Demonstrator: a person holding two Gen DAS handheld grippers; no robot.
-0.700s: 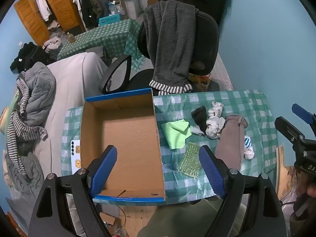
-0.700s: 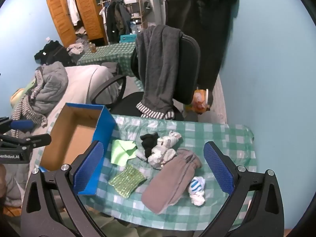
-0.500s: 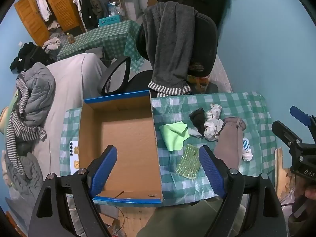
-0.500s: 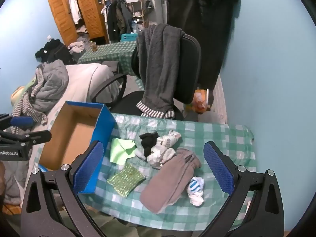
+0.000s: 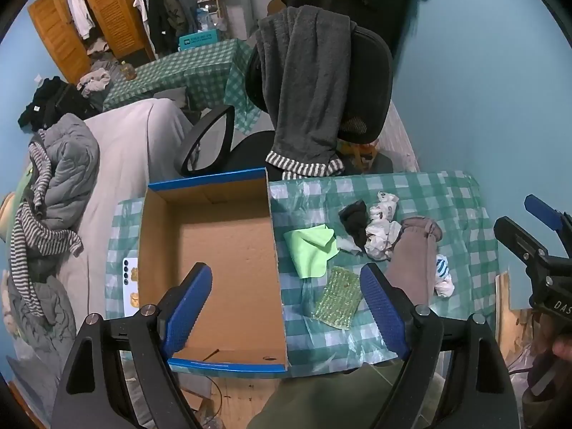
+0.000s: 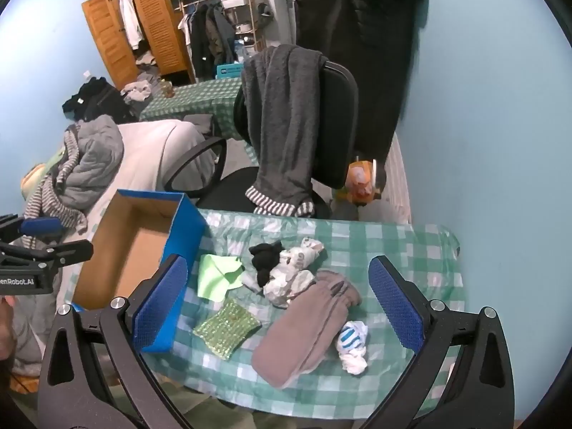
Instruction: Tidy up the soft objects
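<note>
An open, empty cardboard box point(image 5: 214, 250) with blue sides stands on the left of the green checked table point(image 5: 461, 200); it also shows in the right wrist view point(image 6: 136, 246). Right of it lie a lime cloth point(image 6: 216, 275), a green beaded pad point(image 6: 227, 327), a black sock point(image 6: 264, 259), crumpled white socks point(image 6: 293, 275), a taupe garment point(image 6: 307, 325) and a blue-striped white sock point(image 6: 352, 346). My left gripper point(image 5: 284, 309) is open and empty, high above the box's near edge. My right gripper point(image 6: 277, 304) is open and empty, high above the pile.
An office chair point(image 6: 332, 121) draped with a grey garment stands behind the table. A bed point(image 5: 118, 150) with piled clothes lies left. A phone point(image 5: 130, 282) lies on the table left of the box. A blue wall runs along the right.
Both grippers have risen and drawn back slightly, so the table and box look smaller and lower in view. Both stay open. Nothing on the table has moved.
</note>
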